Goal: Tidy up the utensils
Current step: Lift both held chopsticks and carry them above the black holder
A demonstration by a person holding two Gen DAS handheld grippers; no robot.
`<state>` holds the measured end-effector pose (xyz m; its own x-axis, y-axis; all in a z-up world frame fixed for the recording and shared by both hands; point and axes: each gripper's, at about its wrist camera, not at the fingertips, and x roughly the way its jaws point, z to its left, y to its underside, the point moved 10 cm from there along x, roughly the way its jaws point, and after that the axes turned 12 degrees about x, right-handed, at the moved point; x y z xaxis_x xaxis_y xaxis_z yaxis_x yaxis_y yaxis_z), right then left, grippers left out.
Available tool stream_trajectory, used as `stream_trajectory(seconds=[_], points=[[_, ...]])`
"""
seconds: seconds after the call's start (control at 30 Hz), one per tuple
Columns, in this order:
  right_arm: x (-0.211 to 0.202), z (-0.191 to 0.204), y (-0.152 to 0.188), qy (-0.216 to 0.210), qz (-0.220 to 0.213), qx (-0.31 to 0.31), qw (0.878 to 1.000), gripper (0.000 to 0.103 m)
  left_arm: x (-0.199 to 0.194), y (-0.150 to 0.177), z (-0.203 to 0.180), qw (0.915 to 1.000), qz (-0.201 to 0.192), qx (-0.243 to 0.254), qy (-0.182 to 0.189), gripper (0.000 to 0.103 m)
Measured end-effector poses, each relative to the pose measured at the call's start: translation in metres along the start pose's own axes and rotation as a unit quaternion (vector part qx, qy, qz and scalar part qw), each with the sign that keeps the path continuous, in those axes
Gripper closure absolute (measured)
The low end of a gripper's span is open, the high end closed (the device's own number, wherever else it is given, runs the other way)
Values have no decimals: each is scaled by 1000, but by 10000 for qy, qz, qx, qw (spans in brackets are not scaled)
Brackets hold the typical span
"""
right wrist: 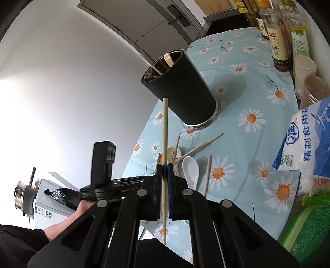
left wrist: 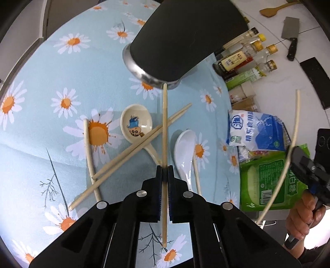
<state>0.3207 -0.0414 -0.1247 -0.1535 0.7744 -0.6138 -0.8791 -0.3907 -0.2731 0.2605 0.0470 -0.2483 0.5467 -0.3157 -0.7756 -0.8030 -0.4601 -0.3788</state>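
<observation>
My left gripper (left wrist: 164, 172) is shut on a wooden chopstick (left wrist: 164, 123) that points at the foot of the black utensil holder (left wrist: 185, 37). My right gripper (right wrist: 164, 170) is shut on another chopstick (right wrist: 165, 132), lifted above the table; it shows at the right of the left wrist view (left wrist: 303, 162). The holder (right wrist: 183, 90) holds a few utensils. On the daisy cloth lie two crossed chopsticks (left wrist: 132, 150), a pale chopstick (left wrist: 89, 152), a cartoon-printed spoon (left wrist: 136, 125), a white spoon (left wrist: 184, 152) and one more chopstick (left wrist: 197, 177).
Sauce bottles (left wrist: 243, 59) and jars (right wrist: 305, 68) stand along the table's far side. A salt bag (left wrist: 257, 132) and a green packet (left wrist: 272, 183) lie at the right. A cleaver (left wrist: 290, 35) and a wooden spatula (left wrist: 274, 10) lie on the white counter.
</observation>
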Motion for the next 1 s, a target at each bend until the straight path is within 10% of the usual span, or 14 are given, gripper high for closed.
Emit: stream_trajectory(seconds=[1.0], points=[[27,54,-60,442,-1157,121,9922,97,-131,-98,-43,9735,-1461,1574,784,99]])
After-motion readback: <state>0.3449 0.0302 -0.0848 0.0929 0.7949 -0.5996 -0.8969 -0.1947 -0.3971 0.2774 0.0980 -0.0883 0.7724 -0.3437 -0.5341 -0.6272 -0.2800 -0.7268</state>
